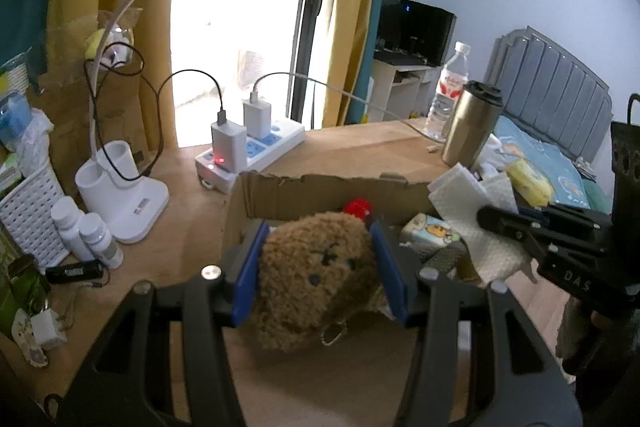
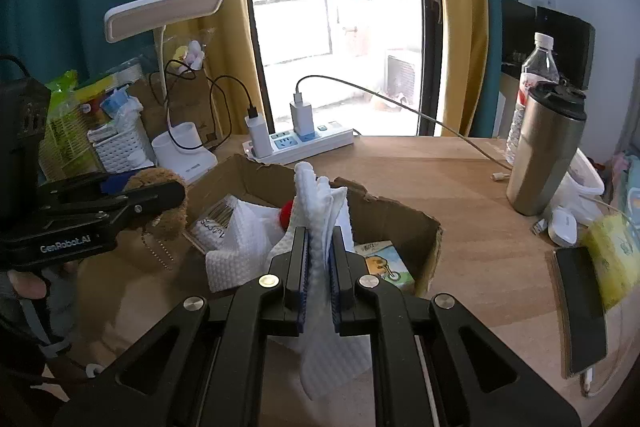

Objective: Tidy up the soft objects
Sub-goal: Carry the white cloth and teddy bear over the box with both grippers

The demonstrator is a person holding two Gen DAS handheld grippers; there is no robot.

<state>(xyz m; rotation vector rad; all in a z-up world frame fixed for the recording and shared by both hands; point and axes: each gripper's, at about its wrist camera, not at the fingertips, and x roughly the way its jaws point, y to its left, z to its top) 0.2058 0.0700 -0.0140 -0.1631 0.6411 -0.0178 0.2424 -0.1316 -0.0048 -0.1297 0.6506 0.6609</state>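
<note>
Left wrist view: left gripper [image 1: 318,267] clamps a brown plush toy [image 1: 316,275] between its blue pads [image 1: 248,279], held at the near edge of an open cardboard box [image 1: 320,193] on the wooden surface [image 1: 192,211]. A ball chain hangs under the plush. Red pompom [image 1: 357,207] shows just behind it, inside the box. Right gripper [image 1: 490,217] comes in from the right, pinching a white textured cloth [image 1: 476,203] over the box's right side. Power strip [image 1: 256,155] and white desk lamp [image 1: 124,187] sit behind and left of the box; steel tumbler [image 1: 472,127] to the right.

Right wrist view: right gripper [image 2: 319,267] is closed tight on the white cloth [image 2: 320,211], which stands up between the pads and hangs below them, over the box [image 2: 404,223]. More white cloth [image 2: 240,243] and a cartoon-print pack [image 2: 384,263] lie inside. Left gripper [image 2: 160,193] holds the plush [image 2: 168,215] at the box's left edge.
</note>
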